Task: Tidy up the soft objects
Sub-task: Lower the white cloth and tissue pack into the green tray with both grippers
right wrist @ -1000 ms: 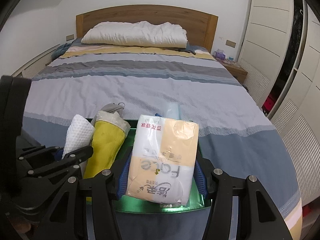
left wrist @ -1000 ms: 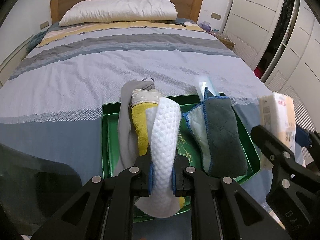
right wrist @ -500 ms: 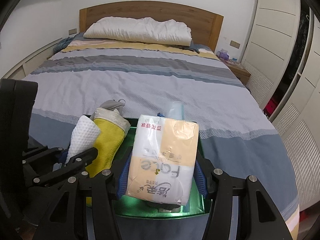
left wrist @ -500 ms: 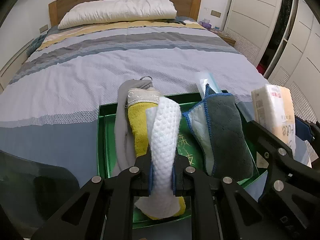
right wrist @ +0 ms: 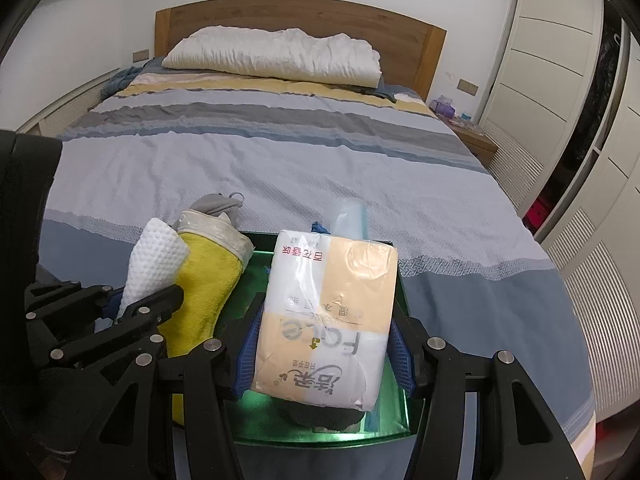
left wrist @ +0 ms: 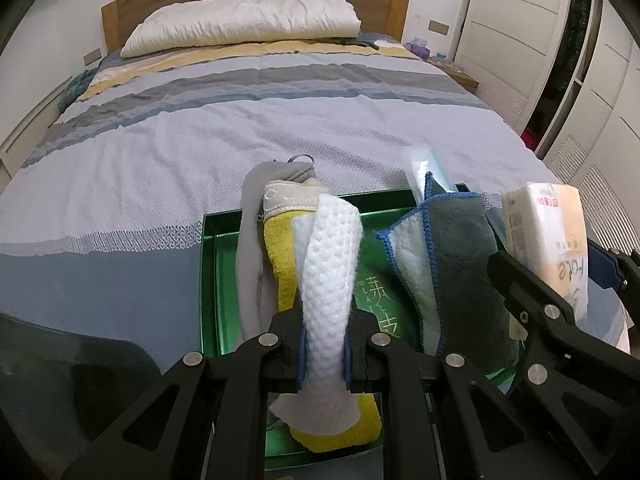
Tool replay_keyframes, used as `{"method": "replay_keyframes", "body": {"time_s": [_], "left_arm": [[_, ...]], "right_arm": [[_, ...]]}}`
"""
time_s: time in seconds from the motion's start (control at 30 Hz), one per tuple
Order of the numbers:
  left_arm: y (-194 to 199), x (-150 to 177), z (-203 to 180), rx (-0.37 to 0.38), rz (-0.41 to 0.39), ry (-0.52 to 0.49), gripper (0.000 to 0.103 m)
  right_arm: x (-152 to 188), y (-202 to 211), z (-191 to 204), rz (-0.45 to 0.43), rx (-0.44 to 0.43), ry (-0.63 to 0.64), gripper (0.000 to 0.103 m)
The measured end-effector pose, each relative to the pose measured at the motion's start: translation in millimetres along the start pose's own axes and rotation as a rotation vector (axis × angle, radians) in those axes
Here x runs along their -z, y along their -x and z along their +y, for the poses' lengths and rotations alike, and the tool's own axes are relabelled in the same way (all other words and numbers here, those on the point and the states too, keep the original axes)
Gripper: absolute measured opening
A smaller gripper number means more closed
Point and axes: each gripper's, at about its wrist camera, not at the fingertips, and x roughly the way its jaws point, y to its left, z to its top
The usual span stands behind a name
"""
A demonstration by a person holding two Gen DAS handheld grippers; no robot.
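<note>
A green tray (left wrist: pixel 208 264) lies on the bed's near end. My left gripper (left wrist: pixel 325 354) is shut on a rolled white waffle cloth (left wrist: pixel 328 276), held above the tray. Under it in the tray lie a yellow towel (left wrist: pixel 276 264) and a grey cloth (left wrist: pixel 250 240); a dark grey cloth with blue edging (left wrist: pixel 460 256) lies at the tray's right. My right gripper (right wrist: pixel 324 354) is shut on a pack of tissues (right wrist: pixel 332 312), held over the tray's right side (right wrist: pixel 404 412). The pack also shows in the left wrist view (left wrist: pixel 548 240).
The striped bedspread (left wrist: pixel 280 120) stretches away to a white pillow (left wrist: pixel 240 20) and wooden headboard. A clear plastic-wrapped packet (left wrist: pixel 428 168) pokes over the tray's far right edge. White wardrobe doors (right wrist: pixel 560 80) stand on the right. A dark chair back (left wrist: pixel 60 360) is at lower left.
Both grippers have drawn slightly nearer the tray while keeping their loads. The tissue pack has shifted left, closer to the tray.
</note>
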Motion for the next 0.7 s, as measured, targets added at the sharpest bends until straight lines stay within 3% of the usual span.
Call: {"method": "replay_keyframes", "body": {"time_s": [0.7], "left_arm": [[0.1,-7.0,2.4,-0.025,-0.014,0.031,0.011]], "right_arm": [[-1.5,-29.7,5.7,0.045,0.008,0.034,0.054]]}}
